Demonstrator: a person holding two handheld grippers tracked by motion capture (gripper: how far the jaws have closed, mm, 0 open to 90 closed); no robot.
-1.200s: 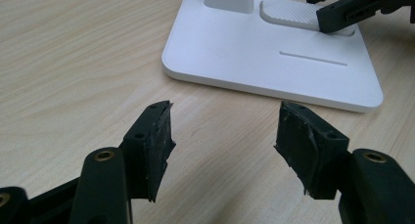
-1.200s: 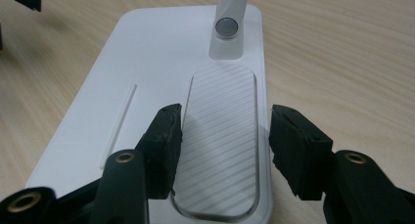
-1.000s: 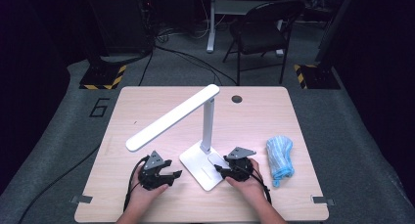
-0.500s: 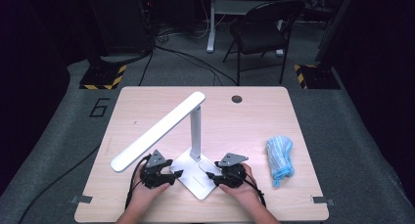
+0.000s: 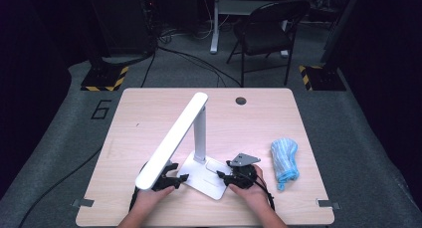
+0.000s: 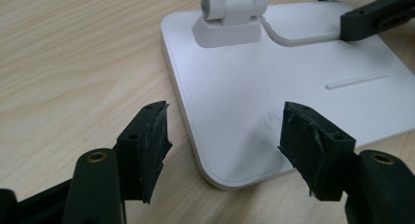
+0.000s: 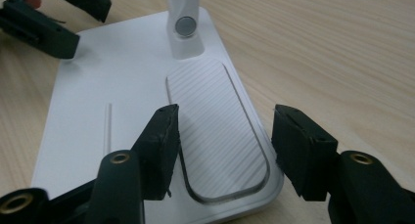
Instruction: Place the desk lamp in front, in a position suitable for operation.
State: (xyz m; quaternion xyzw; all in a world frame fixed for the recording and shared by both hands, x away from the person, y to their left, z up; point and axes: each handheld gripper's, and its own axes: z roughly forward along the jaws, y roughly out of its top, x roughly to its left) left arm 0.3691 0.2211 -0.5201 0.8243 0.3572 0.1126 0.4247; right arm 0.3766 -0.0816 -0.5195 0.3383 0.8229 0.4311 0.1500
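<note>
A white desk lamp stands on the wooden table [image 5: 149, 113]; its flat base [image 5: 206, 177] is near the front edge, and its long head [image 5: 171, 138] slants down toward the near left. My left gripper [image 5: 171, 179] sits at the base's left side, partly under the head. In the left gripper view its jaws [image 6: 222, 136] stand open astride a corner of the base [image 6: 254, 87] without pressing it, and have just been opening. My right gripper [image 5: 226, 177] is at the base's right side. Its jaws [image 7: 225, 141] straddle the ribbed panel [image 7: 215, 126], open and just widened.
A rolled blue striped cloth [image 5: 284, 161] lies on the table right of my right hand. The lamp's upright post [image 5: 200, 133] rises just beyond the grippers. A round cable hole [image 5: 241, 100] is at the far edge. A dark chair [image 5: 268, 29] stands behind the table.
The lamp has turned: its head swung down toward the near left and now hangs over my left gripper. Both pairs of jaws stand wider than before.
</note>
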